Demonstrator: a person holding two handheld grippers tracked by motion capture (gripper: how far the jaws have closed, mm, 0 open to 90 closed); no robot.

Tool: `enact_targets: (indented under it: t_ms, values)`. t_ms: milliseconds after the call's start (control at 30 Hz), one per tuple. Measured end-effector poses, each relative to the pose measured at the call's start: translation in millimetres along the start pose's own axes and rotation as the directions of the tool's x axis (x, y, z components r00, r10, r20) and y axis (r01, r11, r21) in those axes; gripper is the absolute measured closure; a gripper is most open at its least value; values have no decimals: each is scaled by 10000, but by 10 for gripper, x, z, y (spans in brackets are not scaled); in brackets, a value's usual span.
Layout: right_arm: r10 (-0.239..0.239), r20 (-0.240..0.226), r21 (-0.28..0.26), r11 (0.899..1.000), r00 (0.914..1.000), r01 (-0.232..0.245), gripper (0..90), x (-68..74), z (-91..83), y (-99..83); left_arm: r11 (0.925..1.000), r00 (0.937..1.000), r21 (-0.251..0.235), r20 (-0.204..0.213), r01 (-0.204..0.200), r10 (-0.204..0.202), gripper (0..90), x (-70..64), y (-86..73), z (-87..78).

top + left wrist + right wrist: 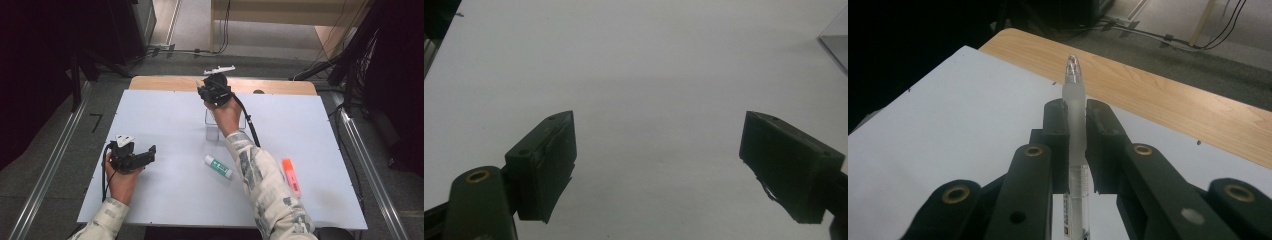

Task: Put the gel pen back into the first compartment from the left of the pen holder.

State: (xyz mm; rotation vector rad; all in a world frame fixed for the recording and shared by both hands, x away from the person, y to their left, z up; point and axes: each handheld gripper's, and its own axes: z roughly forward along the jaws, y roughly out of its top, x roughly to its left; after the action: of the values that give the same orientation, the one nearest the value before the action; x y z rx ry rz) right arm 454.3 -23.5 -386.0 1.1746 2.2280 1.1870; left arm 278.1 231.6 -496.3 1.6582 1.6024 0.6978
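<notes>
Right gripper (1077, 130) jaws clamp one pen (1074, 90); left gripper (659, 165) jaws apart; one glue stick (218, 166), one highlighter (291, 176).

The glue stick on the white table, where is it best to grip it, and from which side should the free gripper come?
Grip the glue stick across the middle of its round body, coming from above. It lies flat and slanted, so the jaws should close across its narrow width. The left gripper is open and probably nearest.
</notes>
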Motion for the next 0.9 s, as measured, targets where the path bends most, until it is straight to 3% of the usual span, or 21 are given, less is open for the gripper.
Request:
enact_targets:
  t_ms: [467, 667, 900]
  values:
    - [-47, -145, -113, 9999, 9999, 46, 778, -48, -183, -247, 10000, 10000, 45, -9, -37, 37, 159, -3, -4, 4]
    - [-275, -294, -231, 9994, 9992, 268, 777, -40, -285, -375, 10000, 10000, 42, -20, -2, 2, 158, -9, -6, 10]
    - [-291, -404, 1, 9996, 9988, 292, 742, -52, -283, -509, 10000, 10000, 64, -9, -35, 35, 158, -17, -8, 16]
